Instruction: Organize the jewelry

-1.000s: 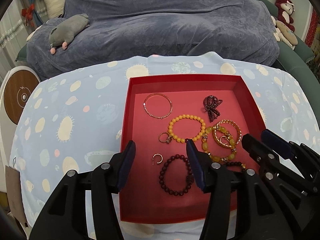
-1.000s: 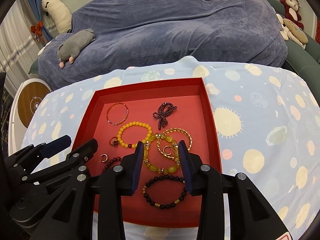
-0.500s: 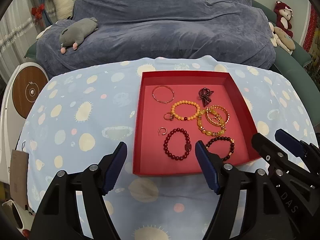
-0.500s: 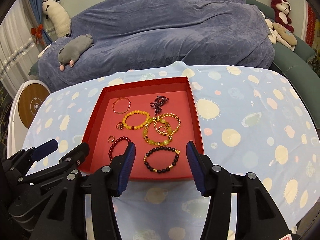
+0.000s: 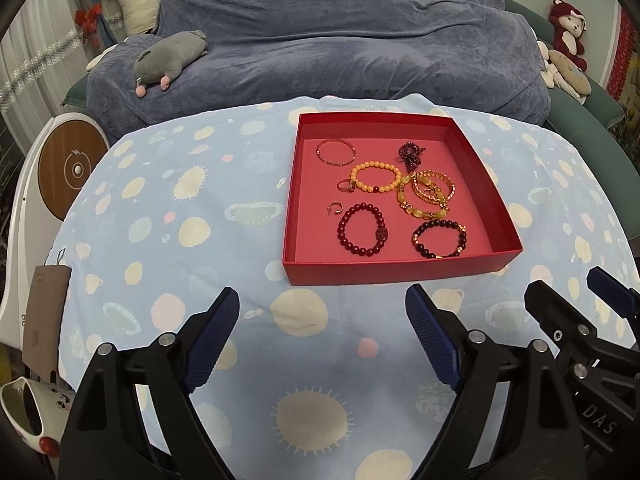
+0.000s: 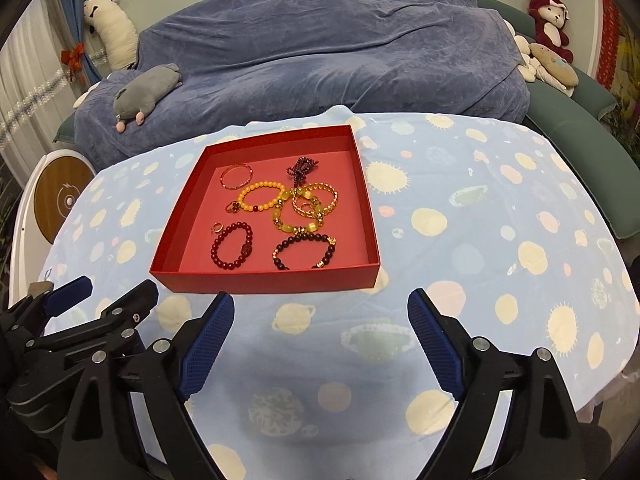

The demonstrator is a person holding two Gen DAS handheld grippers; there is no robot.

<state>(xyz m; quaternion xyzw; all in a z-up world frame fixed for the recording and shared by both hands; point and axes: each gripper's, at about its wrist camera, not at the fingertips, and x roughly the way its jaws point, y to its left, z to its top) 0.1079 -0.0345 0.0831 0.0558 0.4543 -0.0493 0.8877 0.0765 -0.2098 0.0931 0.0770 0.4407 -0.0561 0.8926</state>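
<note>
1. Pulled back from over the red tray since a second ago; both grippers now above bare cloth short of its near wall, where before they stood over the jewelry.
2. Left gripper: jaws just been opening, now spread wide, nothing between them.
3. Right gripper: likewise just been opening, spread wide, empty.
4. Bracelets all inside the tray: dark red bracelet and black bracelet by the near wall, orange bracelet mid-tray, thin bangle toward the far left corner.
5. Tray on a pale blue tablecloth printed with cream spots and suns.
6. Behind the table, a sofa under a blue-grey cover, grey plush toy at its left end, red plush toy at far right.
</note>
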